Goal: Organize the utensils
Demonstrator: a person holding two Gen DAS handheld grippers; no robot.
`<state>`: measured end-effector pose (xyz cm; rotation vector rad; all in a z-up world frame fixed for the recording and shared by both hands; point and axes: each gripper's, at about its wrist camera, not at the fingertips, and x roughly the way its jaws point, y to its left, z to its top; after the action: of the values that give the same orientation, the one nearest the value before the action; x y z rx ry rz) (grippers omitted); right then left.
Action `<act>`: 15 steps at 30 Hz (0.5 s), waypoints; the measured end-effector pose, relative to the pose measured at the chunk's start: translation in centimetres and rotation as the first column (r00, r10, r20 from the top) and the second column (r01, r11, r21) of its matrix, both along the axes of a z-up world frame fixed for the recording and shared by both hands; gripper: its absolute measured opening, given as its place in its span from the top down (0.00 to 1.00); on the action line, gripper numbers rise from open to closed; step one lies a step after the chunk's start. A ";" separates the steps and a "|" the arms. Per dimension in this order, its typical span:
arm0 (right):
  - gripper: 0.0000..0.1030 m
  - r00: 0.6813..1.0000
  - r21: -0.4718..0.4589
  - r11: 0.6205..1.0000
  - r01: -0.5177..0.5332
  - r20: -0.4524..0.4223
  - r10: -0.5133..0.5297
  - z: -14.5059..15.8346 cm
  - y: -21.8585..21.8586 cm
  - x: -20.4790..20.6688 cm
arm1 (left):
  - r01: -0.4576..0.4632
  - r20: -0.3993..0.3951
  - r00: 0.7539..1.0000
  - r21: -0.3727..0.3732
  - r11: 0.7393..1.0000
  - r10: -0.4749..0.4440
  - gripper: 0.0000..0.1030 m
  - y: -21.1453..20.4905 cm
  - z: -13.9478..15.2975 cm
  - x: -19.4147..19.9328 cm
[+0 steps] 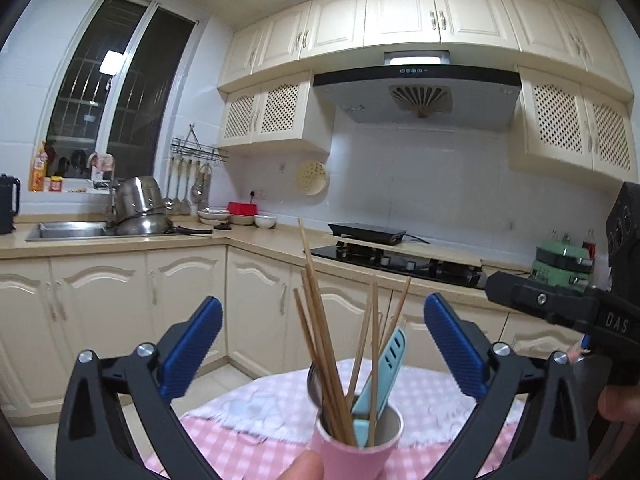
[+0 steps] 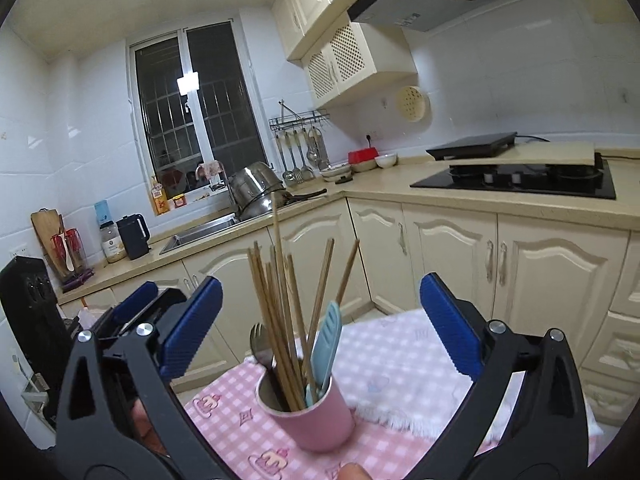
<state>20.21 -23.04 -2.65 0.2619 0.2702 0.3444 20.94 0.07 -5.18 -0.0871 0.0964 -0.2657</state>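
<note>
Standing upright on the pink checked tablecloth (image 2: 224,412), the pink cup (image 2: 316,420) is seen straight ahead of both grippers and low in each view, with its load of utensils rising between the blue pads. In the right wrist view the right gripper (image 2: 320,324) is held with its jaws spread wide and nothing between the pads but air; the cup sits just below and beyond the fingertips, a little left of centre. In the left wrist view the left gripper (image 1: 322,344) is likewise wide apart and empty, and the cup (image 1: 356,444) is found at the bottom edge, seemingly closer to this hand than to the right one.

The long axis of the bundle is near vertical: the wooden chopsticks (image 2: 280,312) fan upward and slightly outward, one stick reaching well above the rest. A light blue slotted utensil (image 2: 326,344) leans against the far rim, and a metal fork or spoon head (image 2: 258,340) is tucked at the left rim, partly hidden by the sticks. Any pick would therefore be judged to call for a level approach with the pads closing across the sticks, not along them.

The other gripper's black body (image 1: 560,304) is seen intruding from the right in the left view, so crowding between the two tools is the likeliest obstruction. A fingertip (image 1: 304,466) appears at the frame's bottom. The counter, sink and hob lie well apart behind.
</note>
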 end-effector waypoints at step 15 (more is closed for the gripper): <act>0.06 0.994 -0.056 0.992 0.110 0.000 -0.110 2.0 0.1 -11.5 | -0.082 -0.067 0.994 0.054 0.995 0.085 0.04 1.6 3.7 -12.0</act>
<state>8.67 -22.95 -0.67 0.2215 0.2664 0.2276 8.91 1.63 -1.48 -0.0488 0.1681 -0.1763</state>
